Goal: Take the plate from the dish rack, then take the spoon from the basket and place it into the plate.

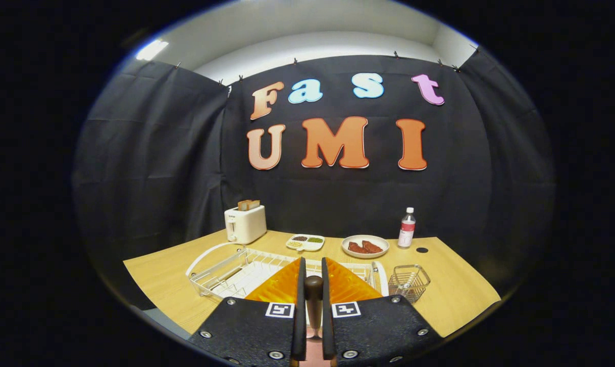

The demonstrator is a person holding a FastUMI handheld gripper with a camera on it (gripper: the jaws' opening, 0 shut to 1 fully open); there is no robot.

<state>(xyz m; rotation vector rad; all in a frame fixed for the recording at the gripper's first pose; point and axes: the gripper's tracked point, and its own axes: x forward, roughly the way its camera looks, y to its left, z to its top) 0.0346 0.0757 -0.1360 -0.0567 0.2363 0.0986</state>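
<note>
The gripper (313, 264) is showing two black, grainy blocks, one on either side of the spoon (313, 290). Each is carrying silver screws at its corners and a white square marker with a black pattern. Its fingers (301, 298) are pinching the spoon.

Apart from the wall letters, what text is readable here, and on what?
Bottle label: too small to read.
Toaster front mark: blurred, unreadable.
Hand-held gripper, shut on the spoon: two square coded markers, no words.
</note>
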